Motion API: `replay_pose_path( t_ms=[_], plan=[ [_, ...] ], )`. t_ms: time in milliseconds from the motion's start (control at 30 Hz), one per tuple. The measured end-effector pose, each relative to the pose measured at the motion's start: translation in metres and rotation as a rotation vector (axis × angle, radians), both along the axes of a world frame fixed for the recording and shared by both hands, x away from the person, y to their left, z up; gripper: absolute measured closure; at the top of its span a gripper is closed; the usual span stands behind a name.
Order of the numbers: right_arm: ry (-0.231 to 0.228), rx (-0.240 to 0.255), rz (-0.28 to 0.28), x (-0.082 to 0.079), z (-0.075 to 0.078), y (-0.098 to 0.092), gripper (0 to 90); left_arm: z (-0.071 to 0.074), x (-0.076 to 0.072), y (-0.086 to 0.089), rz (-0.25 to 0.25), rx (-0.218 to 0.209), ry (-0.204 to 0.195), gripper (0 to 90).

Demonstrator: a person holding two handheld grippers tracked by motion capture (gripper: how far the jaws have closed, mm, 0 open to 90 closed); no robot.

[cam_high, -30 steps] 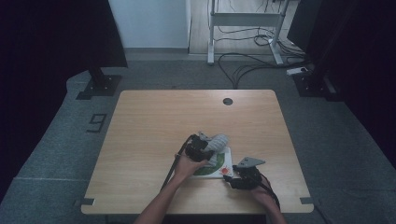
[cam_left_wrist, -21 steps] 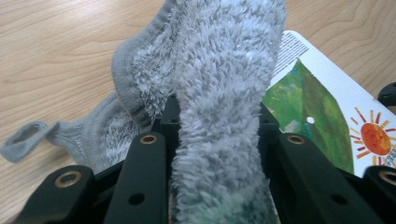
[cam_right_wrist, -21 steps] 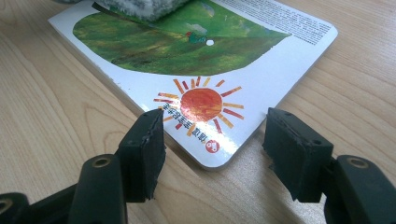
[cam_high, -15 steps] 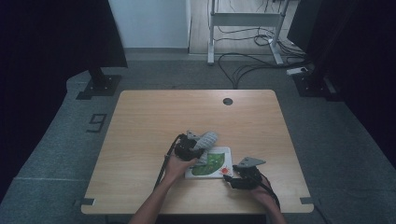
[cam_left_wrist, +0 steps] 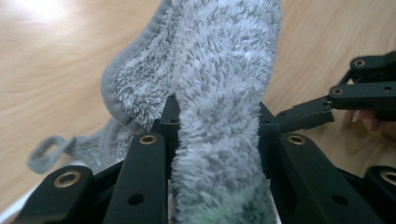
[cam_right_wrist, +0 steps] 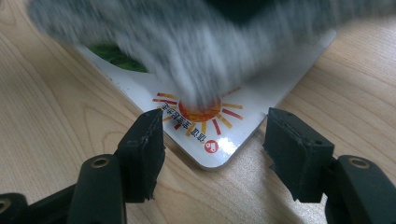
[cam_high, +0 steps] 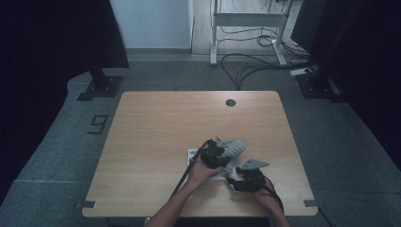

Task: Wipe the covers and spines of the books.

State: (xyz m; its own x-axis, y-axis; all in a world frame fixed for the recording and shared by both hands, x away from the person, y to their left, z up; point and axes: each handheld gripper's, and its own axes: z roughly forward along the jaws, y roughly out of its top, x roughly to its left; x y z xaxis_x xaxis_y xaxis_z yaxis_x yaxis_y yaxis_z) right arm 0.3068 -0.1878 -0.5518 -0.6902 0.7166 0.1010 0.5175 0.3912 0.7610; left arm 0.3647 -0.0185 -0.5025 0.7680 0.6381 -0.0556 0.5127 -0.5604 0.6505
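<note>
My left gripper [cam_high: 215, 153] is shut on a grey fluffy cloth [cam_high: 232, 147], which is pinched between the two black jaws [cam_left_wrist: 218, 112] and bulges out above them. The cloth lies over a white picture card [cam_high: 191, 153] flat on the table near its front edge. In the right gripper view the card [cam_right_wrist: 261, 88] shows a printed orange sun and some green, with the blurred cloth [cam_right_wrist: 187, 42] sweeping across it. My right gripper [cam_right_wrist: 219, 140] stands open, one jaw on each side of the card's rounded corner and neither touching it; it sits just right of the left hand [cam_high: 234, 182].
The wooden table [cam_high: 156, 127] has a round cable hole [cam_high: 231, 102] near its far edge. Its whole left and far parts are bare wood. On the floor beyond stand a metal desk frame [cam_high: 246, 19] and loose cables [cam_high: 255, 66].
The left gripper swept the cloth leftward over the card, then back to the right, and the card's green picture is now covered. The right gripper stayed put.
</note>
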Motion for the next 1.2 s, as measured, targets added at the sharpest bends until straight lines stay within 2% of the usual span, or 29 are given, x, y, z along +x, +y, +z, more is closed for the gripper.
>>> replay_pose_path(
  t_ms=[67, 167, 300, 333, 367, 400, 433, 467, 500, 667, 800, 967, 1000, 1067, 1200],
  plan=[
    [0.000, 0.000, 0.002, 0.000, 0.000, -0.001, 37.3, -0.010, -0.002, -0.008, -0.008, 0.020, 0.010, 66.2],
    [0.004, 0.001, 0.001, 0.000, 0.000, -0.001, 37.1, -0.013, -0.003, -0.008, -0.005, 0.019, 0.008, 66.0],
    [0.004, 0.001, 0.001, 0.000, 0.000, -0.001, 37.0, -0.010, -0.001, 0.004, 0.010, 0.013, 0.010, 65.8],
    [0.003, 0.000, 0.000, 0.000, 0.000, -0.001, 36.9, -0.009, 0.000, 0.010, 0.023, 0.013, 0.004, 65.8],
    [0.003, 0.000, -0.001, 0.000, 0.000, -0.002, 36.9, -0.008, 0.001, 0.023, 0.051, 0.008, -0.003, 65.7],
    [0.003, 0.000, -0.001, 0.000, 0.000, -0.002, 36.9, -0.008, 0.001, 0.023, 0.051, 0.008, -0.003, 65.7],
    [0.003, 0.001, -0.002, 0.000, 0.000, -0.002, 36.9, -0.007, 0.001, 0.031, 0.070, 0.004, -0.004, 65.7],
    [0.002, 0.000, -0.002, 0.000, 0.000, -0.002, 36.9, -0.007, 0.001, 0.049, 0.095, 0.003, -0.008, 65.7],
    [0.002, 0.000, -0.002, 0.000, 0.000, -0.002, 36.9, -0.007, 0.001, 0.049, 0.095, 0.003, -0.008, 65.7],
    [0.005, 0.000, -0.006, 0.000, 0.000, -0.002, 36.9, -0.008, 0.000, 0.089, 0.166, -0.025, -0.008, 65.6],
    [0.004, -0.001, -0.007, 0.000, 0.000, -0.001, 36.8, -0.009, 0.000, 0.109, 0.199, -0.035, -0.004, 65.6],
    [0.003, -0.001, -0.008, 0.000, 0.000, -0.001, 36.8, -0.007, -0.002, 0.110, 0.203, -0.036, -0.015, 65.5],
    [0.004, 0.000, -0.009, 0.000, 0.000, -0.001, 36.7, -0.004, -0.006, 0.103, 0.188, -0.043, -0.031, 65.5],
    [0.003, 0.001, -0.008, 0.000, 0.000, -0.001, 36.7, -0.002, -0.008, 0.100, 0.179, -0.048, -0.037, 65.5],
    [0.002, 0.000, -0.008, 0.000, 0.000, -0.001, 36.6, 0.006, -0.017, 0.074, 0.117, -0.053, -0.061, 65.5]
  ],
)
